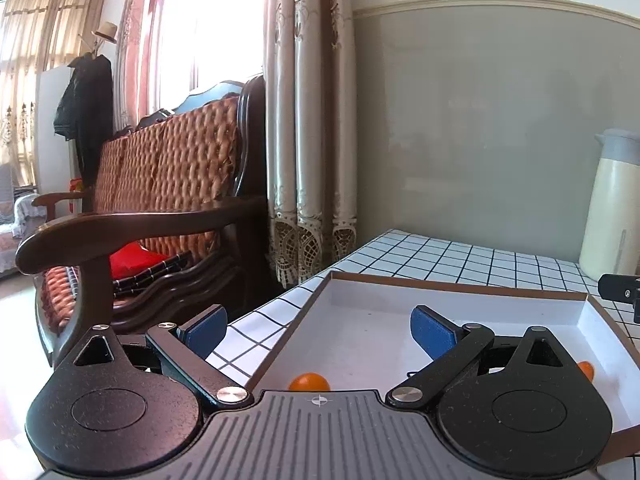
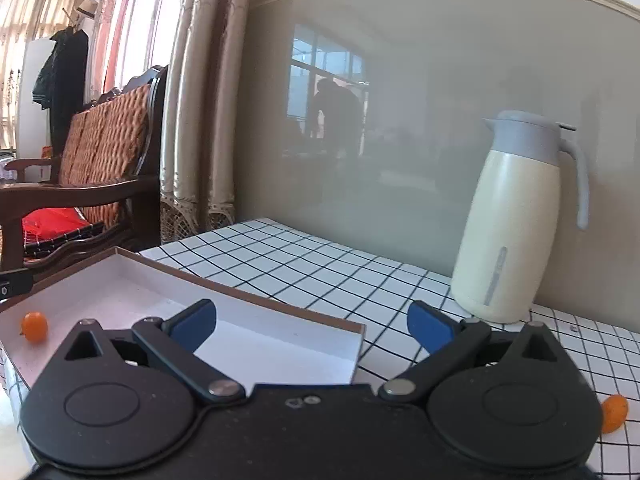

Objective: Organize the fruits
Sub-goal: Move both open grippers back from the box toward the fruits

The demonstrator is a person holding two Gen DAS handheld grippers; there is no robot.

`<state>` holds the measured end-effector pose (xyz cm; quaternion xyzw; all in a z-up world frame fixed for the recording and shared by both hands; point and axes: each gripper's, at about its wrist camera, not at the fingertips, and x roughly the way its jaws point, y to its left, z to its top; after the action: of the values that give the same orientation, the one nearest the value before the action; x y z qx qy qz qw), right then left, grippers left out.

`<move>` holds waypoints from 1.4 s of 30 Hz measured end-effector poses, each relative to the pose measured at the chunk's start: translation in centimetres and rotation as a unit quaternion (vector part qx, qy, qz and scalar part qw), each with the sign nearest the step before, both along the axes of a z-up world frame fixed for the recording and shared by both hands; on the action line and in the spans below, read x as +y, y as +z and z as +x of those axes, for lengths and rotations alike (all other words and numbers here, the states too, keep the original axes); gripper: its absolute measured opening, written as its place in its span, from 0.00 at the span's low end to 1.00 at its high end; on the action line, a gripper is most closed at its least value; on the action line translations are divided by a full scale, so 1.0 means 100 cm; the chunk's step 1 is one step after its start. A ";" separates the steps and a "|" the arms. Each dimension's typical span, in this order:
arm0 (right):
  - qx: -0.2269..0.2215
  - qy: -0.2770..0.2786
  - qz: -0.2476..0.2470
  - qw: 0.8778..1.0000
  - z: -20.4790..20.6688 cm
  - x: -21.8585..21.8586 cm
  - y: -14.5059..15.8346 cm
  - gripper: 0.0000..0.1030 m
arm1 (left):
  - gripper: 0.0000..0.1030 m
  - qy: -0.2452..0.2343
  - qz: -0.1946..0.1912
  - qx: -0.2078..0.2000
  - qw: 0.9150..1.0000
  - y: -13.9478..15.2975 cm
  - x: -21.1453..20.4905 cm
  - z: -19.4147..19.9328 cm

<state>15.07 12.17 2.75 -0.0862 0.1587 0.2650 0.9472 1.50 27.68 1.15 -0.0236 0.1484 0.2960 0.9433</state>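
Orange kumquats are what I am sorting into the shallow white box (image 2: 248, 336) with the brown rim, which sits on the checked table (image 2: 320, 264). Both my left tongs (image 1: 320, 328) and right tongs (image 2: 312, 324) stand spread wide with nothing between the blue pads. From the left wrist view, one kumquat (image 1: 309, 382) lies in the box just ahead of the tongs' base and a second kumquat (image 1: 586, 369) peeps out at the right. One loose kumquat (image 2: 614, 413) sits on the table outside the box, low on my right. I judge that one is next: swing the right tongs over it, keep the pads level, close gently so the round fruit neither rolls nor bruises, and steer clear of the cream jug (image 2: 516, 220).
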 end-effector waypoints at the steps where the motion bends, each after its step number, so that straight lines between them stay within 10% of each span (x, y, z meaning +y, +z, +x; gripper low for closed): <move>1: -0.002 -0.003 -0.002 1.000 -0.002 -0.002 0.000 0.94 | 0.96 0.000 0.000 -0.002 1.000 0.001 -0.001 0.000; 27: 0.001 -0.040 0.015 0.999 -0.076 -0.094 0.021 0.89 | 1.00 -0.104 0.026 -0.071 0.992 0.026 -0.097 -0.049; 42: 0.020 -0.130 0.014 0.991 -0.091 -0.180 0.012 0.74 | 1.00 -0.218 -0.002 -0.044 0.975 0.012 -0.168 -0.023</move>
<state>5.98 -5.79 3.99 -0.0463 0.1841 0.1435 0.9713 -0.80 10.87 2.37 -0.0057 0.1093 0.0819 0.9906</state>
